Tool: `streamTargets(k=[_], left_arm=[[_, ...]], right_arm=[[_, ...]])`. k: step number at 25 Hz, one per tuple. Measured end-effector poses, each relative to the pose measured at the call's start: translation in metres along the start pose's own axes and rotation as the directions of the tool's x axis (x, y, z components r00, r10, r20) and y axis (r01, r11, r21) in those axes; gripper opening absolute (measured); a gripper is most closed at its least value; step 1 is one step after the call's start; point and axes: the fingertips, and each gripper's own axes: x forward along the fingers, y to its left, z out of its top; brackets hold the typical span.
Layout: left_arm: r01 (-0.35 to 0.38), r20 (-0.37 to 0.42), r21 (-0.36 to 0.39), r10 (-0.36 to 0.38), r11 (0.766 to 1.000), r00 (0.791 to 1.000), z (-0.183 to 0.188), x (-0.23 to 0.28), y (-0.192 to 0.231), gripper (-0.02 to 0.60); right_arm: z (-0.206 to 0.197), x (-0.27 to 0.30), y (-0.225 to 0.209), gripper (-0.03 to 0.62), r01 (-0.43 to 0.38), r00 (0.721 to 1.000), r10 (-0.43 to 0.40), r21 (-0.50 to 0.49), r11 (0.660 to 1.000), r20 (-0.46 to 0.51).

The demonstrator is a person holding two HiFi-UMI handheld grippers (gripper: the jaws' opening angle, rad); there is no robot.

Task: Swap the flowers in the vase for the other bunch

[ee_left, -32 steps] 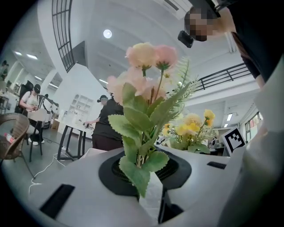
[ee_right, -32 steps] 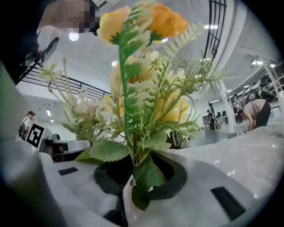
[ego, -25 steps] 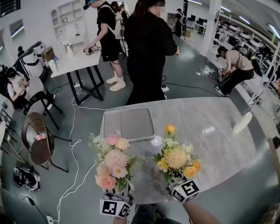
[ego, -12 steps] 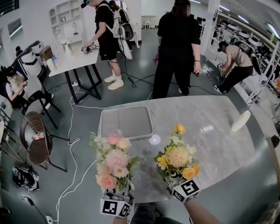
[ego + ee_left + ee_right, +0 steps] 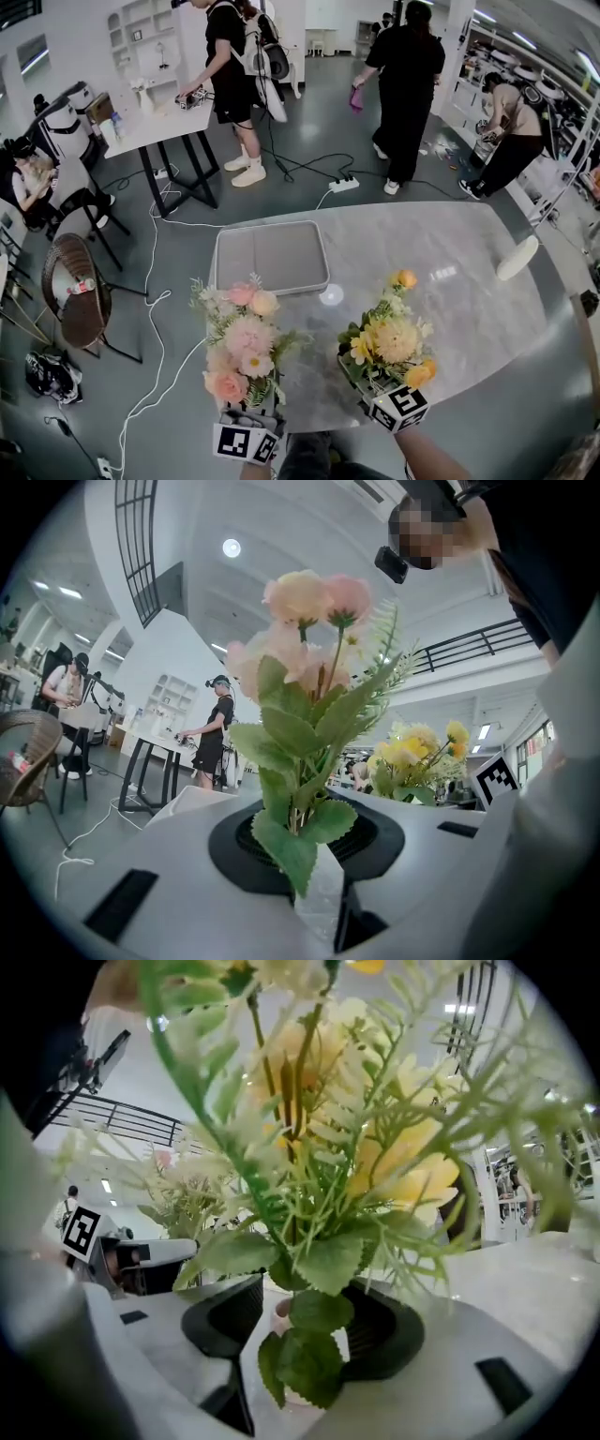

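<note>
Since a second ago the jaws of the right gripper (image 5: 300,1335) have just been opening, and now its ribbed black pads stand wide apart with the thin green stems and the flat toothed leaves of the yellow bunch (image 5: 389,342) loose between them. This bunch now leans more to the right than before, its orange top flower carried toward that side. Behind the table, the person in black (image 5: 408,84) has walked from the middle to the far right. At the left, a round wicker chair (image 5: 80,300) stands on the grey floor as before. The left gripper (image 5: 317,874) has not changed: its jaws are nearly together and press on the white wrapped foot (image 5: 319,907) of the pink bunch (image 5: 239,342), which stands upright, with soft rounded pink and peach heads and a fern-like sprig. Beyond it, a flat grey tray (image 5: 272,262) with rounded corners lies on the glossy marble-patterned table (image 5: 450,272). Just beside the tray's right lower corner sits a round glassy vessel (image 5: 330,296), apart from both bunches, with no flowers in it. The two bunches are near each other but do not touch.
</note>
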Motion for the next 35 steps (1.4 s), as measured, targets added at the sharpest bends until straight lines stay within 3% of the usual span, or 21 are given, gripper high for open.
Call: streamTargets(k=[10, 22, 30, 35], left_arm=[[0.014, 0.001, -0.005, -0.014, 1.000, 1.000, -0.002, -0.002, -0.004, 0.095], [0.015, -0.001, -0.010, -0.015, 1.000, 1.000, 0.004, -0.009, -0.014, 0.095], [0.020, 0.000, -0.020, -0.020, 1.000, 1.000, -0.003, -0.021, -0.030, 0.095], [0.026, 0.002, -0.027, -0.026, 0.999, 1.000, 0.003, -0.028, -0.033, 0.095]], right_arm=[[-0.017, -0.008, 0.003, 0.244, 0.016, 0.999, -0.016, 0.012, 1.000, -0.035], [-0.041, -0.030, 0.007, 0.244, 0.045, 0.995, -0.033, 0.127, 0.991, -0.095], [-0.054, -0.051, 0.016, 0.241, 0.038, 0.994, -0.026, 0.117, 0.992, -0.103], [-0.048, -0.054, 0.030, 0.155, 0.028, 0.993, -0.018, 0.080, 0.996, -0.114]])
